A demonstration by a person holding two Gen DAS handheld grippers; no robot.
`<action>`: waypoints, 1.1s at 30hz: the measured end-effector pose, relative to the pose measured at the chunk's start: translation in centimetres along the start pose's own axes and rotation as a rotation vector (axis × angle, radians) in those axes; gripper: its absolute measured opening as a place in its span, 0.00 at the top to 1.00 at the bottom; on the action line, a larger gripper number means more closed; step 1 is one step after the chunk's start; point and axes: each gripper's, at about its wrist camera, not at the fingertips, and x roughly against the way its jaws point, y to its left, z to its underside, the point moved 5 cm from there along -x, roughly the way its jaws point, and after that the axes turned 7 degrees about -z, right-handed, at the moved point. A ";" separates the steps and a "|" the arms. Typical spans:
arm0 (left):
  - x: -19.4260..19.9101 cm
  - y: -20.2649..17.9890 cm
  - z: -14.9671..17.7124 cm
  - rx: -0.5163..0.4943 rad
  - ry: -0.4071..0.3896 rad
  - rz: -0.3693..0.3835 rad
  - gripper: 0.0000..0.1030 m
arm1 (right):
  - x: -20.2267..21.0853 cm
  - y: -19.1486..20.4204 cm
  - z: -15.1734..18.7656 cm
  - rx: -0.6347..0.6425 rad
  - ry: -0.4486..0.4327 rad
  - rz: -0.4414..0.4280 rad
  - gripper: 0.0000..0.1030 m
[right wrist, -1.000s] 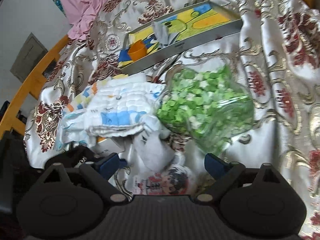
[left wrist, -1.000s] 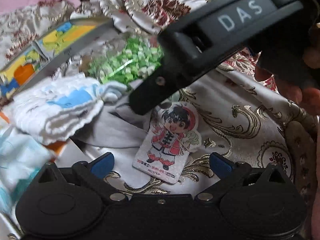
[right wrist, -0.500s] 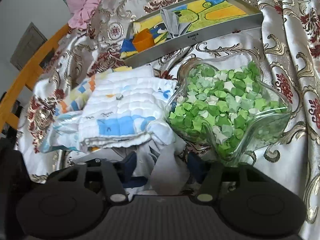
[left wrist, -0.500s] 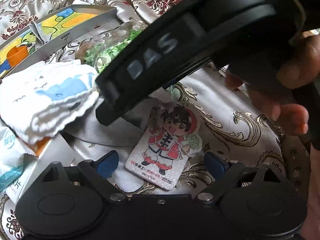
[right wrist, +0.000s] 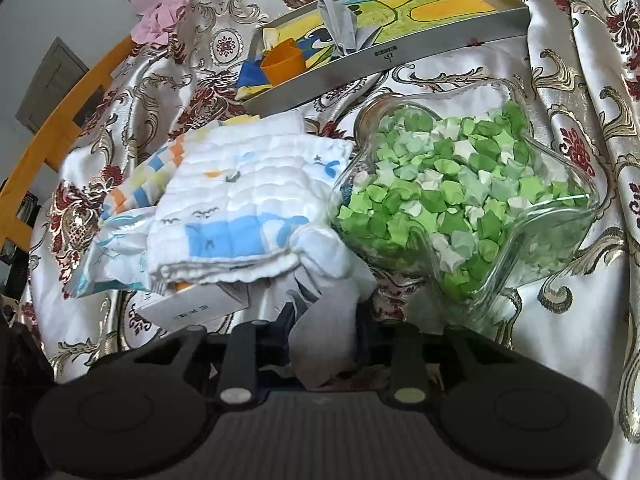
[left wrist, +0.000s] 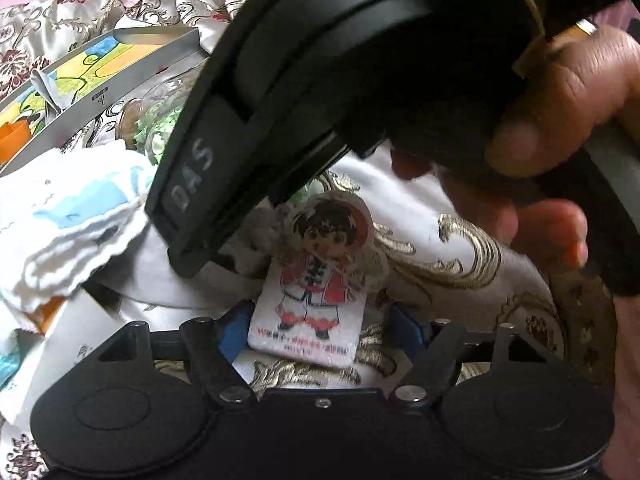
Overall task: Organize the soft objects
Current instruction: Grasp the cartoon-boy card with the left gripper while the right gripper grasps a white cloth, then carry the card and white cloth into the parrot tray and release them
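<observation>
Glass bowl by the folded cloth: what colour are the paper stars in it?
Green in several shades, mixed with white paper stars, filling the glass bowl. Clearest in the right wrist view.

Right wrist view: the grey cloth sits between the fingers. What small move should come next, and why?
Probably lift the right gripper slightly: its jaws have just been closing and now pinch the grey cloth, with the folded towel and the glass dish close beside it.

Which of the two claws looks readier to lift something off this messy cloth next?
The right. The right claw has just been closing and already pinches the grey cloth. The left claw has been closing around the cartoon card, but its right pad looks clear of it.
</observation>
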 end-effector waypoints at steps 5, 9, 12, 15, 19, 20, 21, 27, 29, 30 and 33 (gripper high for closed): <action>-0.6 0.5 -0.4 0.015 -0.019 0.011 0.28 | 0.4 0.2 0.5 0.003 0.006 -0.015 0.88; -0.9 0.5 -0.7 0.019 -0.030 0.010 0.28 | 1.4 0.3 0.4 0.007 -0.012 -0.031 0.90; -1.1 0.1 -1.2 0.003 -0.047 -0.002 0.27 | 1.7 0.4 0.0 0.004 -0.014 -0.043 0.91; -1.4 -0.3 -1.6 -0.005 -0.056 -0.001 0.29 | 2.0 0.5 -0.2 0.002 -0.004 -0.049 0.91; -1.3 -0.6 -1.8 -0.019 -0.055 0.009 0.47 | 3.1 0.7 -0.1 0.012 0.005 -0.023 0.91; -1.3 -0.6 -1.8 -0.024 -0.055 0.011 0.47 | 3.5 0.8 -0.1 0.017 -0.001 -0.017 0.91; -1.3 -0.7 -1.8 -0.030 -0.054 0.013 0.47 | 3.9 0.8 -0.1 0.021 -0.009 -0.012 0.91; -1.8 -1.3 -2.7 -0.049 -0.044 -0.009 0.46 | 6.6 1.0 -0.1 0.030 -0.078 -0.008 0.91; -2.2 -1.8 -2.6 -0.048 -0.040 -0.015 0.45 | 7.9 1.2 -0.3 0.032 -0.119 -0.014 0.91; -2.3 -1.9 -2.6 -0.051 -0.038 -0.018 0.44 | 8.5 1.4 -0.4 0.032 -0.145 -0.021 0.91; -2.5 -2.5 -2.7 -0.046 -0.031 -0.025 0.46 | 10.2 1.5 -0.7 0.027 -0.213 -0.046 0.91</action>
